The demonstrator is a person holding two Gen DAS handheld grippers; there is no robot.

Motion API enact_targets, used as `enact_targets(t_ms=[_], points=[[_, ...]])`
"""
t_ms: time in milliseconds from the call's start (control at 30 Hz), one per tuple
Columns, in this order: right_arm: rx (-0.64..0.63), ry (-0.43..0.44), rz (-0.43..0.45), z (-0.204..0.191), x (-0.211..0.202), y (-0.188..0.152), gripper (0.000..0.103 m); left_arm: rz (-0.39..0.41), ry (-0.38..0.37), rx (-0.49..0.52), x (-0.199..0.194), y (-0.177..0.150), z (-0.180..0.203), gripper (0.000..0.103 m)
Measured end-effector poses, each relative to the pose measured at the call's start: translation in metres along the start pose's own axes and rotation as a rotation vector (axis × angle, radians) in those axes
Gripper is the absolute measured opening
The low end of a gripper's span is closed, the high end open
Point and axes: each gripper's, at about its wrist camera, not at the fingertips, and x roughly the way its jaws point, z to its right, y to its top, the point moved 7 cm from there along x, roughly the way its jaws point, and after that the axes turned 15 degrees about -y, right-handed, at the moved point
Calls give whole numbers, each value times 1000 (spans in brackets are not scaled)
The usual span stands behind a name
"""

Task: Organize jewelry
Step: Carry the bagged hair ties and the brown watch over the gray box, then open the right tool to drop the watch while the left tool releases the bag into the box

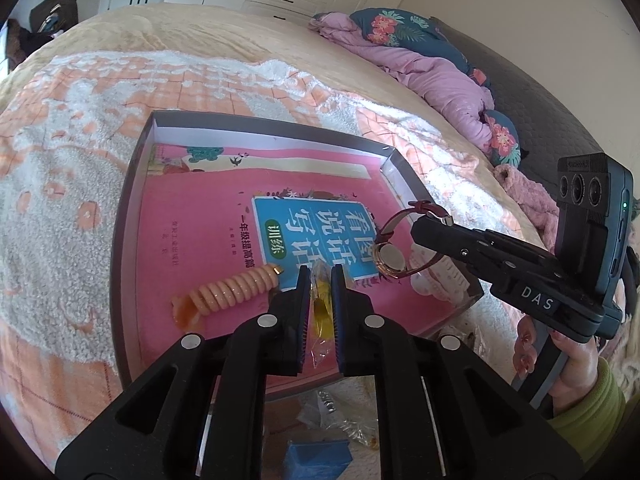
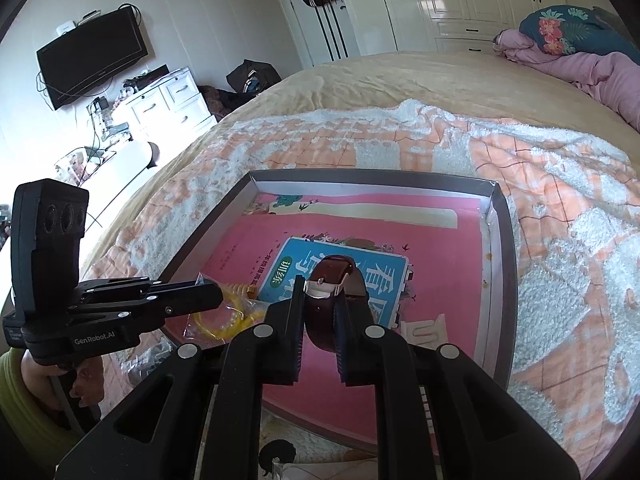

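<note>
right gripper (image 2: 319, 300) clamps watch (image 2: 334, 280) strap; left gripper (image 1: 320, 280) pinches yellow bracelet bag (image 1: 322, 308); lower both gently into box (image 1: 138, 184), apart.

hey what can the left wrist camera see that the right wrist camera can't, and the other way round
Only the left wrist view shows the watch face and the whole peach spiral hair tie. Only the right wrist view shows the wall TV, the white dresser and the watch buckle. Both show the box lined with a pink book, the left gripper shut on a clear bag with something yellow, and the right gripper holding the watch strap.
</note>
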Motion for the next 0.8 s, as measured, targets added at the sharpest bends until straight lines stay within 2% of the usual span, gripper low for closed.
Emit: enact_targets(t_ms=[200,333,700,800], points=[[-19,-21,-4,0,0,-4,15,-5,18,-2,0,-3,-6,5],[-25,-20,0,-1,-6,-6,30,-8,27,-5,-1,-5,-8,6],[-20,-34,22,5,-25,-9,50,-14,52,0,-4,-7,-8,7],[-9,-42,32,9,-31,-10,57,-13,64,6,-6,-7,-7,14]])
